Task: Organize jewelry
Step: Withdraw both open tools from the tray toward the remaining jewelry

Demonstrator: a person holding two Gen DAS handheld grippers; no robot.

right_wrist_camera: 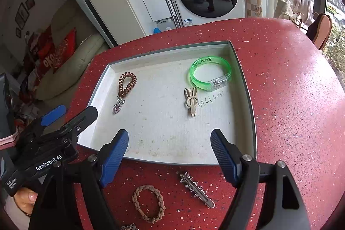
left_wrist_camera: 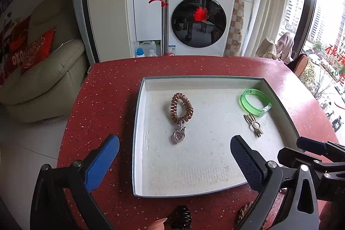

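A shallow white tray (left_wrist_camera: 194,169) (right_wrist_camera: 159,118) lies on the red speckled table. In it are a brown spiral hair tie with a silver heart pendant (left_wrist_camera: 181,108) (right_wrist_camera: 126,83), a green bangle (left_wrist_camera: 254,104) (right_wrist_camera: 210,73) and a cream rabbit hair clip (left_wrist_camera: 254,124) (right_wrist_camera: 191,100). My left gripper (left_wrist_camera: 174,143) hangs open above the tray's near left part, nothing between its blue pads. My right gripper (right_wrist_camera: 169,135) stands open over the tray's front edge, also empty. In front of the tray lie a braided brown hair tie (right_wrist_camera: 148,204), a silver star clip (right_wrist_camera: 197,190) and a black claw clip (left_wrist_camera: 180,218).
The table's edge curves away on the left and far side, with a beige sofa (left_wrist_camera: 43,79) beyond it. A washing machine (left_wrist_camera: 199,21) stands behind the table. A person's fingers (right_wrist_camera: 25,199) hold the left gripper's handle. The right gripper's body (left_wrist_camera: 312,156) crowds the left wrist view's right side.
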